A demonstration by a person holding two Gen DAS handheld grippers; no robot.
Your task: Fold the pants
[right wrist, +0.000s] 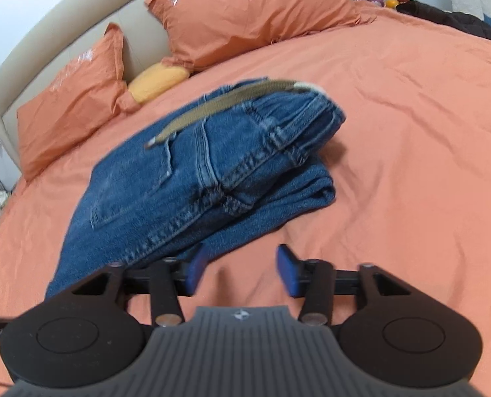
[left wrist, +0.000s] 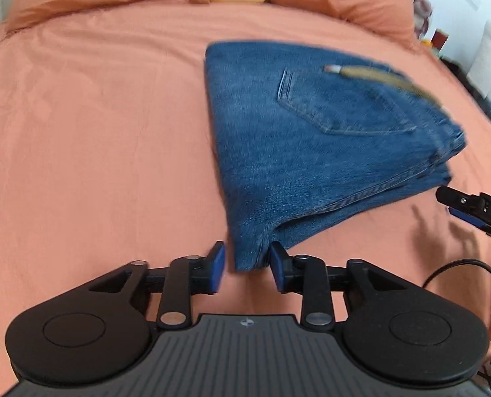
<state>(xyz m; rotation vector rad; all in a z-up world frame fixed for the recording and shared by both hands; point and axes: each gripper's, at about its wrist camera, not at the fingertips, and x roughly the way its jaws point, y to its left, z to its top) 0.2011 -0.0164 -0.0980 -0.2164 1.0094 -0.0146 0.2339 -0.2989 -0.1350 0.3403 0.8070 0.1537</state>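
Blue jeans lie folded into a thick stack on the orange bed, back pocket up, with a tan belt across the waistband. My left gripper is open, its pads either side of the stack's near corner without pinching it. My right gripper is open and empty just in front of the jeans; its left pad sits at the lower layer's edge. The right gripper's tip also shows in the left wrist view, beside the stack's right edge.
Orange sheet covers the whole bed. Two orange pillows and a yellow cushion lie at the headboard. A dark garment lies at the far right edge. A black cable trails by the right hand.
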